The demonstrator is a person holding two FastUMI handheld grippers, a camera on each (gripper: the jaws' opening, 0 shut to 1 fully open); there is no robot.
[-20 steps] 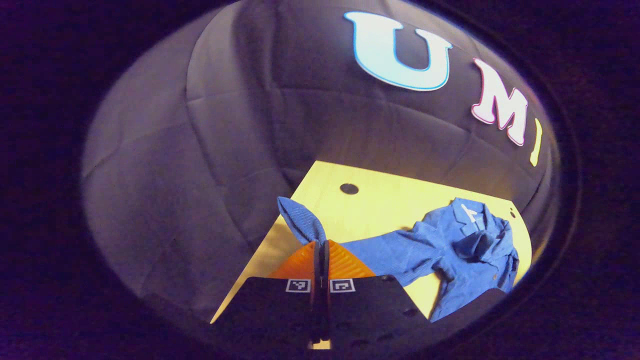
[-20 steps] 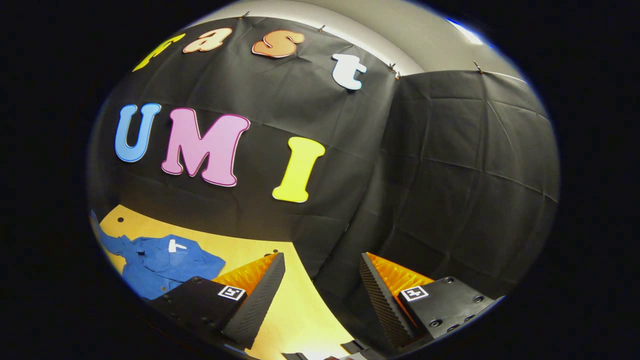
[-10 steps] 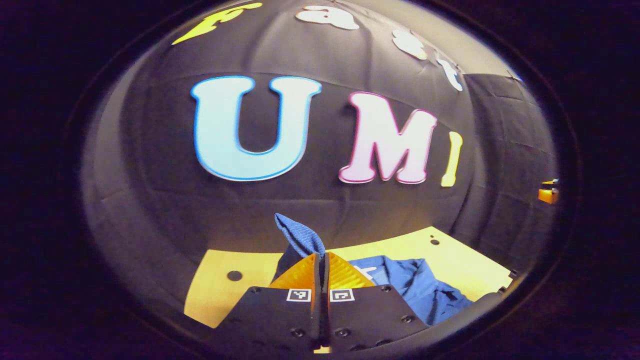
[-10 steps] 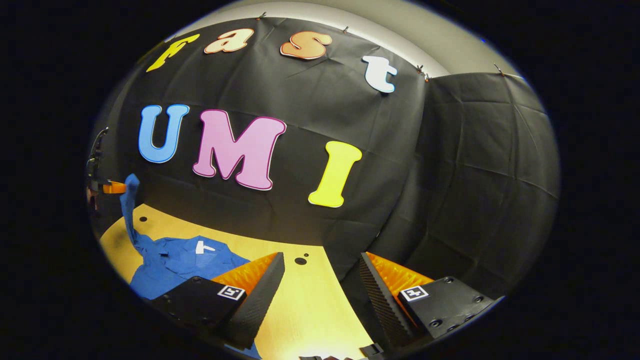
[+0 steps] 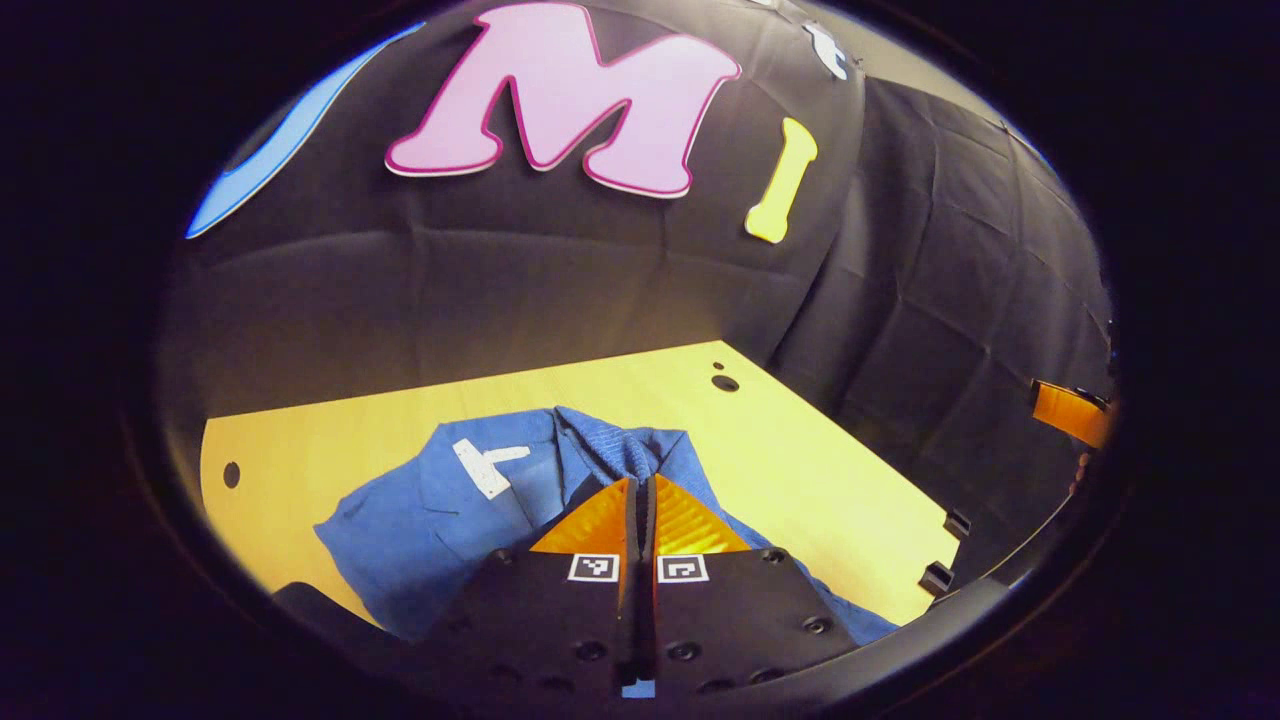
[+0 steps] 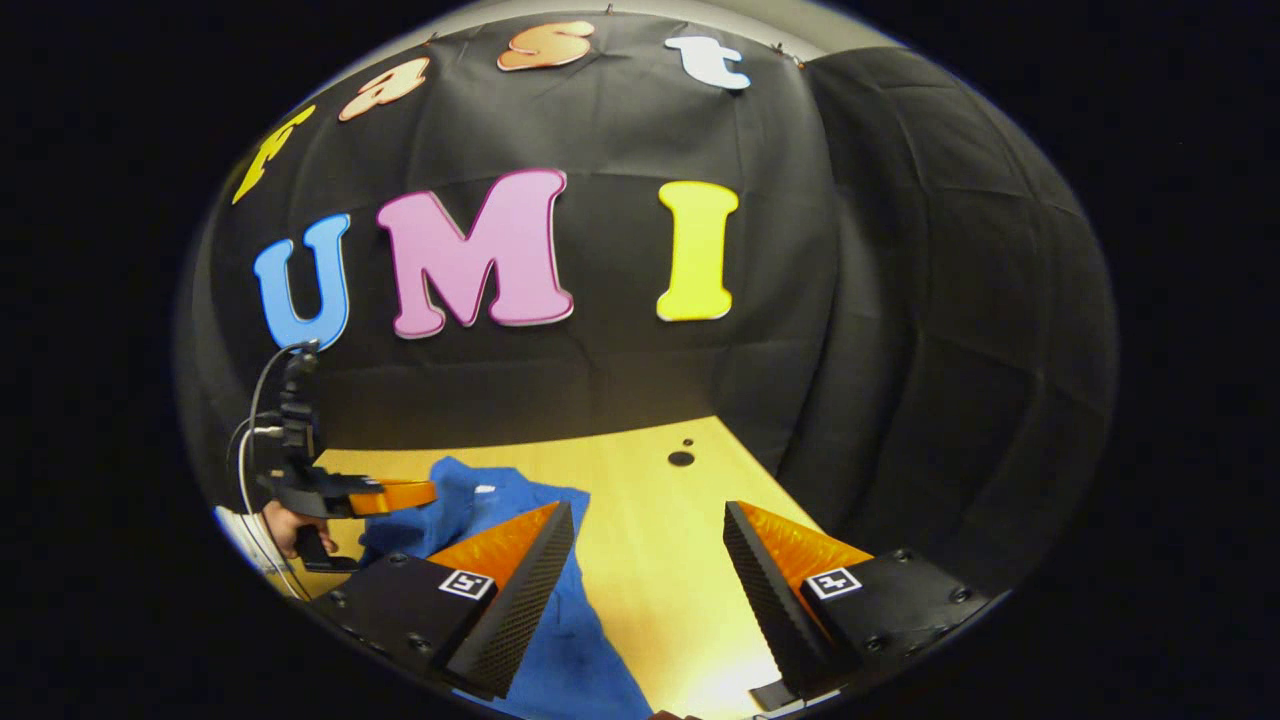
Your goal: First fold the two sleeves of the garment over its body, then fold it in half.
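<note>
A blue shirt (image 5: 440, 510) lies crumpled on the yellow wooden table (image 5: 800, 470), with a small white tag (image 5: 480, 465) showing near its collar. In the left gripper view, the left gripper (image 5: 641, 487) has its two fingers squeezed together on a bit of blue sleeve (image 5: 610, 445), and the end of that sleeve sticks up past the fingertips, over the body of the shirt. In the right gripper view, that same gripper shows at the far left (image 6: 425, 493), held by a hand (image 6: 285, 525) with a thin cable looping up behind it (the pinched cloth is hard to see from here). The right gripper (image 6: 648, 520) is wide open with nothing between its fingers. It hangs over the table, with its left finger above the edge of the shirt (image 6: 570, 640) and bare table (image 6: 650, 560) in the gap. The table has a few small dark holes (image 6: 681, 458) near its far edge.
</note>
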